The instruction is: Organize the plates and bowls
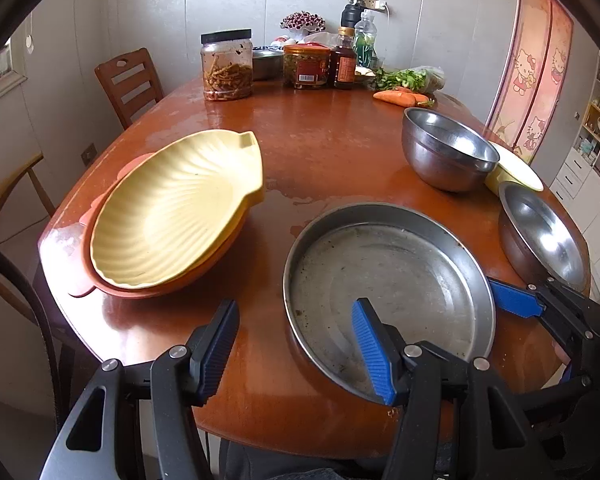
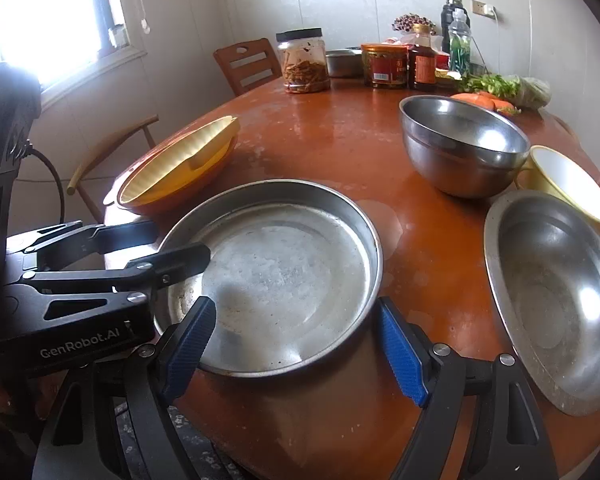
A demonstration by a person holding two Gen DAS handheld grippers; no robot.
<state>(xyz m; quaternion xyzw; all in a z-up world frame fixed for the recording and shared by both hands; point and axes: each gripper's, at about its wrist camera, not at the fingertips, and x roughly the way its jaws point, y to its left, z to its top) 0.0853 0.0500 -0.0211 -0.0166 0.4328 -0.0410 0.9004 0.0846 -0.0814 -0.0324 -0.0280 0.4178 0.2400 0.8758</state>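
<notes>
"GenRobot.AI" lettering on left tongs (image 2: 182, 246), both tongs apart, empty, right tongs (image 2: 298, 350) over steel pan (image 2: 284, 276)

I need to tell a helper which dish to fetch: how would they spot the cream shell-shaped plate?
Start at the round reddish-brown wooden table. On its window side, left of the flat round steel pan, sits a ribbed cream-yellow shell-shaped plate nested in an orange dish. It is the only ridged, non-metal dish there.
</notes>
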